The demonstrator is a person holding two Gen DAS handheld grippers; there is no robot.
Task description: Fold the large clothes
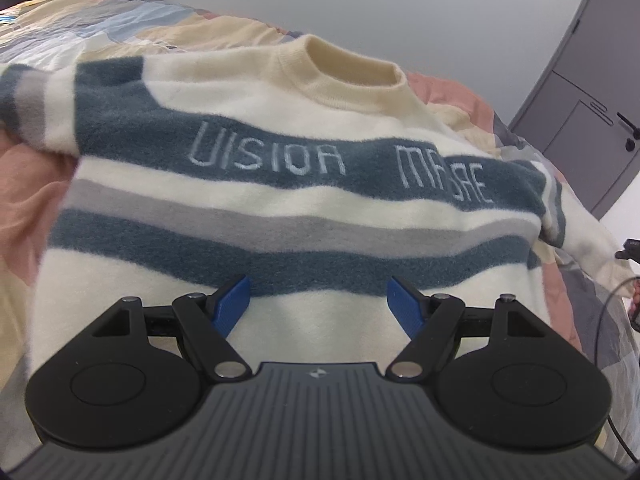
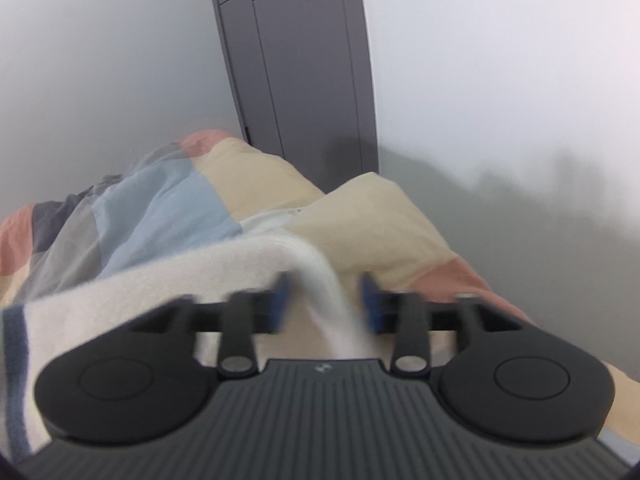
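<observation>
Your left gripper (image 1: 318, 304) hangs spread over the sweater (image 1: 280, 208), which lies flat on the quilt (image 1: 32, 184). Your right gripper (image 2: 325, 300) is spread too, with a cream fold between its pads that isn't pinched. Pull away carelessly and that fold could snag and drag crooked.

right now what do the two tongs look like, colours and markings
Both match: the left tongs and right tongs have blue finger pads on black linkage arms with silver pivot pins, two round black discs, and a ribbed dark grey body bearing a small round emblem.
</observation>
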